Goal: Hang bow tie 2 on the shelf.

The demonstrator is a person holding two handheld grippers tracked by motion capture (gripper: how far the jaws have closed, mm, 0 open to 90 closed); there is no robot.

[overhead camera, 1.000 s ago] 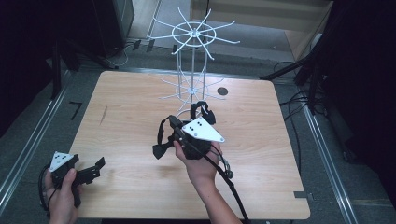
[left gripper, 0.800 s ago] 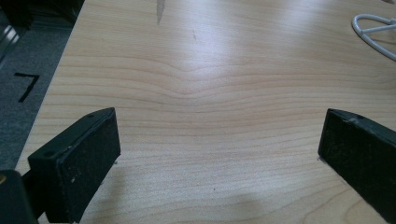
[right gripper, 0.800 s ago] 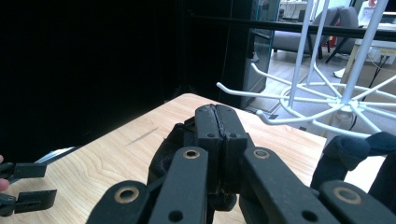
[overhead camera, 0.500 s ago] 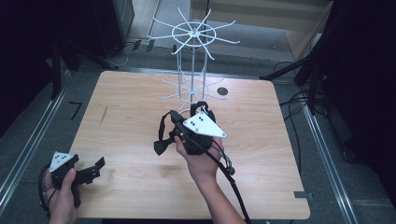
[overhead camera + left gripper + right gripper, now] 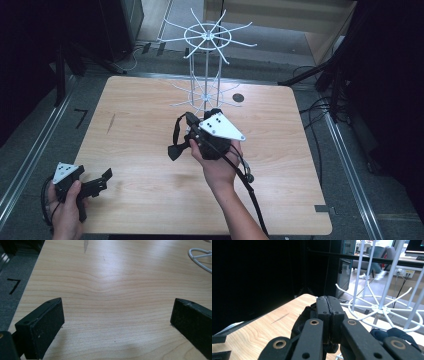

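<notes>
A dark, limp strap (image 5: 178, 142) is pinched between the closed jaws of the right gripper (image 5: 328, 312) beside the white wire rack (image 5: 206, 65), above mid-table. Light and floppy, it is probably best taken near one end. The left gripper (image 5: 95, 184) is held open, empty, at the table's (image 5: 280, 200) near-left corner.

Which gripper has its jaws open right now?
The left gripper: its jaws stand wide apart over bare table. The right gripper's are pressed together.
</notes>
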